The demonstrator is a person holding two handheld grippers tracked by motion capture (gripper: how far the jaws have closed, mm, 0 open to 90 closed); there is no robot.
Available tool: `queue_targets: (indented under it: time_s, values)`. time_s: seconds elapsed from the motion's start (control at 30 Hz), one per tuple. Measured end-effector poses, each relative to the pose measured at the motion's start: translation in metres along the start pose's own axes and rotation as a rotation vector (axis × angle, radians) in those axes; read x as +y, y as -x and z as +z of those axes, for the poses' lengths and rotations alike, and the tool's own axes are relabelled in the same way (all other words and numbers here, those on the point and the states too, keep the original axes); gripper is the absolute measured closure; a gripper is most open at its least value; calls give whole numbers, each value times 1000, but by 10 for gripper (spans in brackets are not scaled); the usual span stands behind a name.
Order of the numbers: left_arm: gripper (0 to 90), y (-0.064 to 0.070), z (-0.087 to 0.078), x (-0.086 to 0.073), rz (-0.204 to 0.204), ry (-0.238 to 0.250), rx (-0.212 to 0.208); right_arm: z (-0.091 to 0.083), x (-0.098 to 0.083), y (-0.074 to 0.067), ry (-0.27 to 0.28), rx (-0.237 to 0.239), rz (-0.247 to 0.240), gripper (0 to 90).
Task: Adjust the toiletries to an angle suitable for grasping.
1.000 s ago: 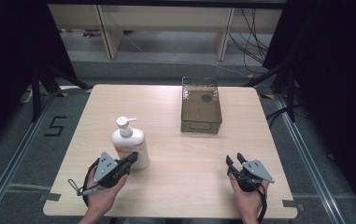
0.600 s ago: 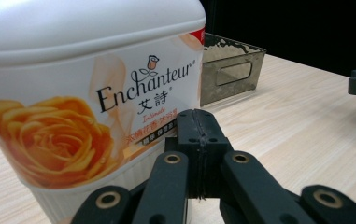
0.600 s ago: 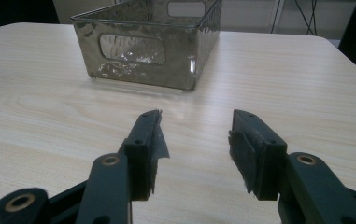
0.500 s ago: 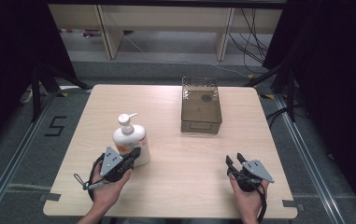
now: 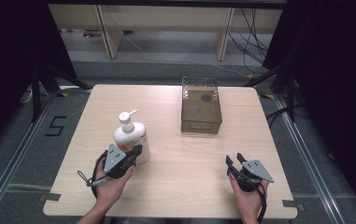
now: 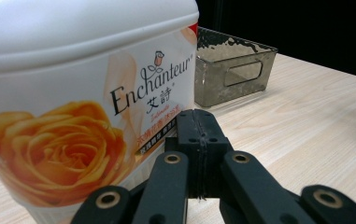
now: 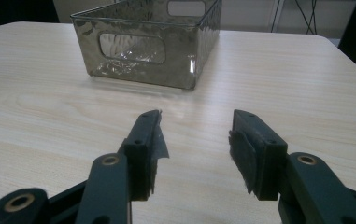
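Note:
A white pump bottle (image 5: 131,137) with an orange rose label (image 6: 73,93) stands upright on the wooden table, left of centre. My left gripper (image 5: 137,150) sits at the bottle's near side, low by its base. Its jaws are shut together with nothing between them, and their tips (image 6: 199,126) lie beside the label's lower right corner; whether they touch the bottle I cannot tell. My right gripper (image 5: 234,159) rests near the front right of the table. It is open, and bare table shows between its pads (image 7: 195,135).
A clear smoky plastic basket (image 5: 201,122) with cut-out handles stands at the back middle of the table (image 5: 175,186), ahead of the right gripper (image 7: 143,46) and to the right of the bottle (image 6: 234,74). Dark floor and shelving lie beyond the table's edges.
My left gripper has shifted a little to the right and forward, closer against the bottle's base. The right gripper and the basket have kept still.

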State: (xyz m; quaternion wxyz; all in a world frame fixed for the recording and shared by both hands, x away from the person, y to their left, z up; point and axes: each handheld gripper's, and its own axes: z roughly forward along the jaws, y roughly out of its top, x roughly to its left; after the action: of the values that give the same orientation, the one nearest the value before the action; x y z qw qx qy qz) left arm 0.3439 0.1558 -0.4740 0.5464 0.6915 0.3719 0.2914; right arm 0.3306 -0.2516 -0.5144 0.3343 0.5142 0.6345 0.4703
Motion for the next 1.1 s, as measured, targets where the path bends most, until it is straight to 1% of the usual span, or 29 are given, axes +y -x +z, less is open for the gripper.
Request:
queue_targets:
  time_s: [0.03, 0.07, 0.13, 0.17, 0.2, 0.23, 0.33, 0.37, 0.4, 0.43, 0.47, 0.5, 0.53, 0.57, 0.63, 0.67, 0.7, 0.73, 0.77, 0.8, 0.83, 0.87, 0.9, 0.93, 0.97, 1.0, 1.03, 1.07, 1.1]
  values:
    - [895, 0, 0, 0, 0, 1, -1, -1, 0, -2, -6, -6, 20, 532]
    - [894, 0, 0, 0, 0, 0, -1, 0, 0, -1, 1, -9, 3, 532]
    - [894, 0, 0, 0, 1, 1, -4, 1, 0, 0, 5, -8, -7, 531]
    - [891, 0, 0, 0, -1, 4, -6, 1, 0, 1, 7, -5, -27, 529]
    - [887, 0, 0, -1, -1, 16, -12, 1, 0, 1, 8, -11, -22, 528]
    - [883, 0, -1, 0, 2, 8, -8, 1, 0, 1, 3, -17, -31, 527]
    - [867, 1, -5, -1, -4, 16, -11, 0, 0, 1, -4, -15, -32, 526]
    - [855, 1, -5, -2, 3, 32, -27, 0, 0, 0, -4, -7, -24, 525]
    - [844, 2, -8, -3, 3, 15, -21, 0, 0, -2, -2, -19, -10, 522]
    - [827, 2, -9, -4, 1, 23, -30, 1, 0, -1, 12, -17, -46, 517]
    - [814, 3, -11, -6, 6, 27, -35, -1, 0, -2, 14, -20, -45, 515]
    - [791, 3, -14, -8, 13, 19, -34, 0, 0, -4, 23, 2, -38, 510]
    - [768, 2, -18, -11, 20, 27, -42, -2, 2, -7, 25, 7, -48, 503]
    - [741, 2, -20, -13, 24, 35, -49, -2, 6, -13, 46, 30, -56, 493]
    - [690, 0, -27, -18, 25, 41, -54, -4, 13, -24, 64, 65, -68, 470]
    - [684, 0, -31, -21, 25, 47, -63, -5, 17, -27, 67, 85, -77, 458]
    - [677, -2, -38, -25, 41, 33, -59, -6, 20, -35, 72, 103, -64, 447]
    - [660, -4, -40, -27, 48, 42, -62, -6, 25, -44, 93, 133, -69, 441]
    - [649, -6, -45, -30, 52, 27, -54, -7, 28, -49, 92, 155, -70, 437]
    - [635, -8, -48, -32, 49, 29, -50, -7, 32, -55, 107, 169, -87, 431]
    - [621, -12, -51, -35, 43, 36, -42, -7, 34, -62, 107, 186, -71, 429]
    - [604, -17, -55, -38, 31, 33, -23, -7, 38, -68, 124, 192, -92, 428]
    - [573, -21, -57, -41, 22, 28, -12, -7, 44, -78, 132, 215, -87, 426]
    - [552, -26, -59, -44, -1, 28, 2, -7, 47, -82, 142, 217, -104, 426]
    - [518, -30, -61, -48, -18, 26, 18, -6, 53, -91, 144, 249, -87, 426]
    - [497, -34, -62, -50, -25, 22, 29, -5, 58, -98, 155, 263, -100, 428]
    - [480, -38, -61, -53, -36, 33, 33, -4, 61, -106, 153, 277, -92, 429]
    - [464, -41, -62, -55, -44, 30, 39, -2, 65, -114, 146, 293, -83, 431]
    - [451, -42, -63, -56, -48, 20, 49, 0, 68, -120, 141, 313, -99, 433]
